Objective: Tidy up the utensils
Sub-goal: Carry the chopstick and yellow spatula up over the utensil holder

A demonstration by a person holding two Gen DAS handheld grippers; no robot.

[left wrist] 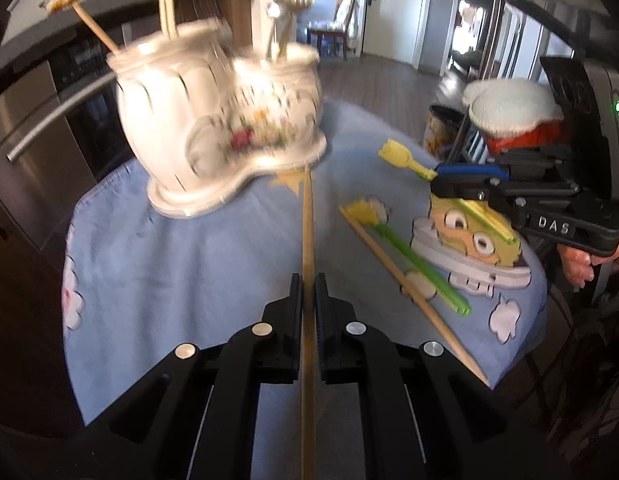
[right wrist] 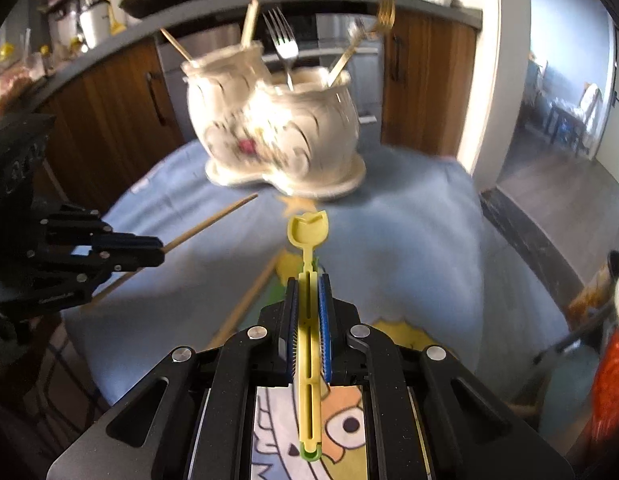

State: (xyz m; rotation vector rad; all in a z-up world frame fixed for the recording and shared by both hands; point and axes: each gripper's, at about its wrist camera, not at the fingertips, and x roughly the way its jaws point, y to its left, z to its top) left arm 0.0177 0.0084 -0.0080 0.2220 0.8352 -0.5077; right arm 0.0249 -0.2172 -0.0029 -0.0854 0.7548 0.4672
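A white floral ceramic utensil holder [left wrist: 221, 120] [right wrist: 277, 136] stands at the far side of the blue cloth, holding chopsticks and forks. My left gripper [left wrist: 308, 292] is shut on a wooden chopstick [left wrist: 307, 240] that points toward the holder; it also shows in the right wrist view [right wrist: 213, 220]. My right gripper [right wrist: 308, 292] is shut on a yellow plastic spoon [right wrist: 308, 232], its bowl forward; it shows at the right of the left wrist view [left wrist: 437, 178]. A second chopstick [left wrist: 409, 292] and a green-handled yellow spoon [left wrist: 413, 260] lie on the cloth.
The blue cartoon-print cloth [left wrist: 189, 272] covers a small table. Wooden cabinets and an oven [right wrist: 109, 112] stand behind it. A tin and a fluffy red-and-white item [left wrist: 513, 116] sit at the right. A doorway [right wrist: 565, 112] opens to the right.
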